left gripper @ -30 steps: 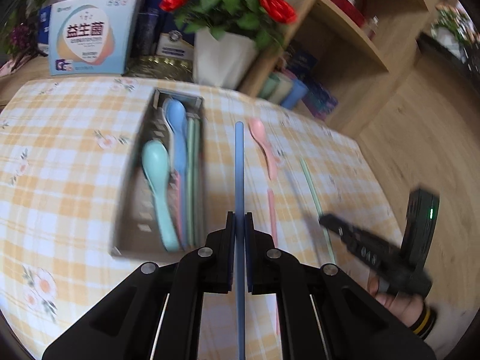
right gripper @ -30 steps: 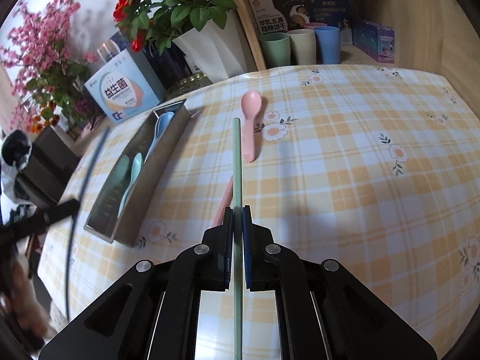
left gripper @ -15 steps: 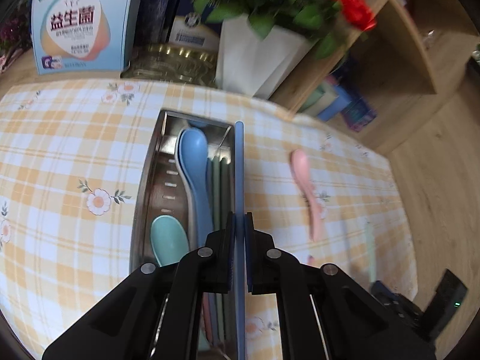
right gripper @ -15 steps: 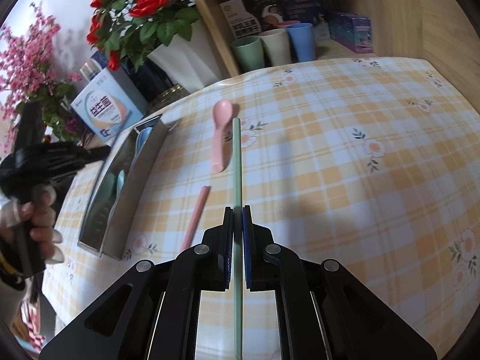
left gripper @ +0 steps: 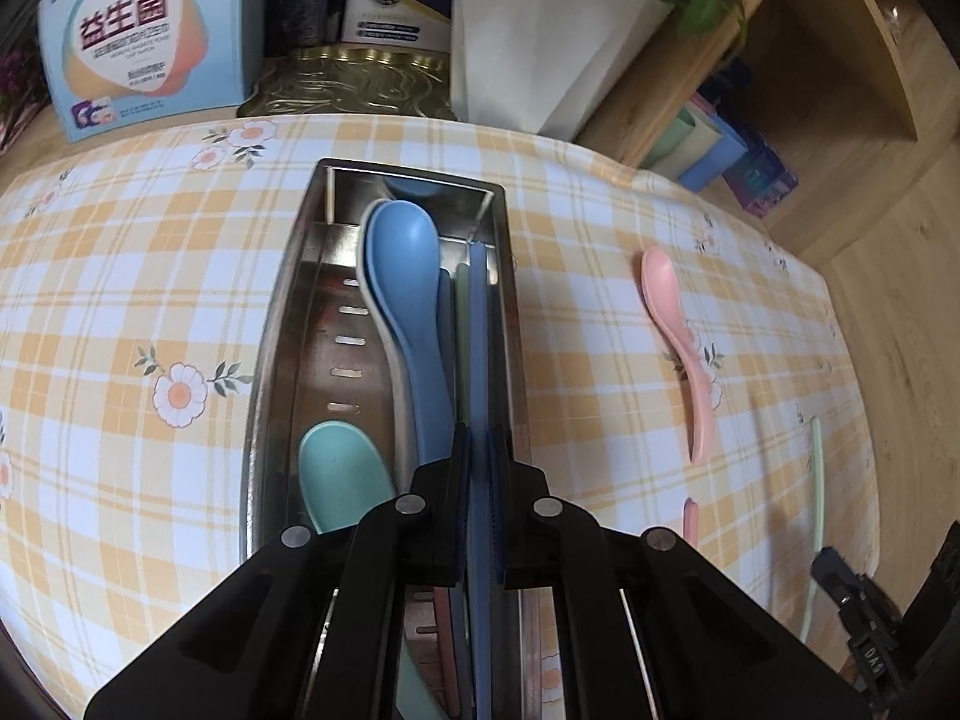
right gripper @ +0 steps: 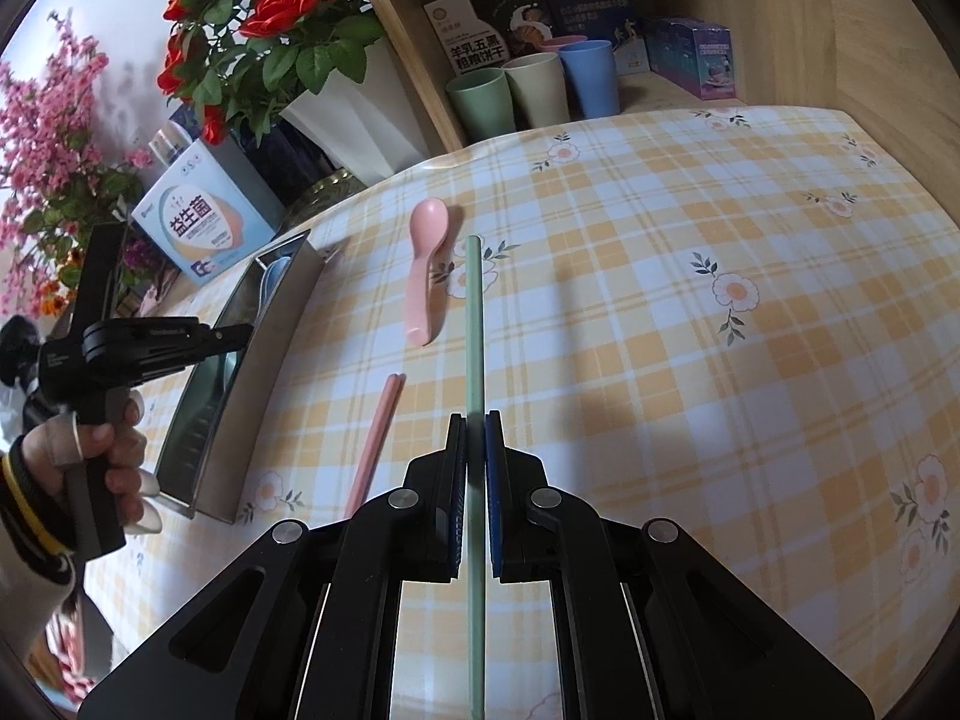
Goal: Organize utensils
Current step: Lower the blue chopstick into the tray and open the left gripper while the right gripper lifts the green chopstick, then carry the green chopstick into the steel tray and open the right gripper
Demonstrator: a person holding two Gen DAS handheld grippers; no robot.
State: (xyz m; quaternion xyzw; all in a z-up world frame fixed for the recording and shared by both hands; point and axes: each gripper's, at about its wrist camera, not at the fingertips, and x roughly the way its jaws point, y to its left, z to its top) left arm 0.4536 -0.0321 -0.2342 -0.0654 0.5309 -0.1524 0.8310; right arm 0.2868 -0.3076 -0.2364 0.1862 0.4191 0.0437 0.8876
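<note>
While the left hand-held gripper point(left gripper: 478, 444) hangs over the near end of the steel tray point(left gripper: 273, 324), its jaws are clamped on a blue chopstick point(left gripper: 478, 324) that runs straight ahead of it along the tray's right-hand side. Just left of that stick inside the tray lie a green chopstick point(left gripper: 462, 324) and a blue spoon point(left gripper: 403, 276), bowl at the far end; a teal spoon point(left gripper: 336, 474) has its bowl close to the left finger. Whether the blue chopstick's far tip rests on the tray floor cannot be told.

Off to the right of this gripper, on the checked cloth of the worktop point(left gripper: 120, 300), a pink spoon point(left gripper: 678, 342) lies bowl away, and nearer, the tip of a pink chopstick point(left gripper: 690, 519) shows.

The right hand-held gripper point(right gripper: 475, 426) is clenched on a pale green chopstick point(right gripper: 474, 324), which points forward from between its fingers above the cloth. Just left of it lies the pink chopstick point(right gripper: 378, 432), and ahead-left the pink spoon point(right gripper: 425, 264), both apart from the tray point(right gripper: 252, 372). Farther left, a hand point(right gripper: 102, 456) grips the handle of the other gripper point(right gripper: 240, 333), its tips over the tray.

Beyond the worktop stand a white pot of red roses point(right gripper: 264, 18), a light blue box point(left gripper: 144, 30) and three cups point(right gripper: 534, 87) on a wooden shelf.
</note>
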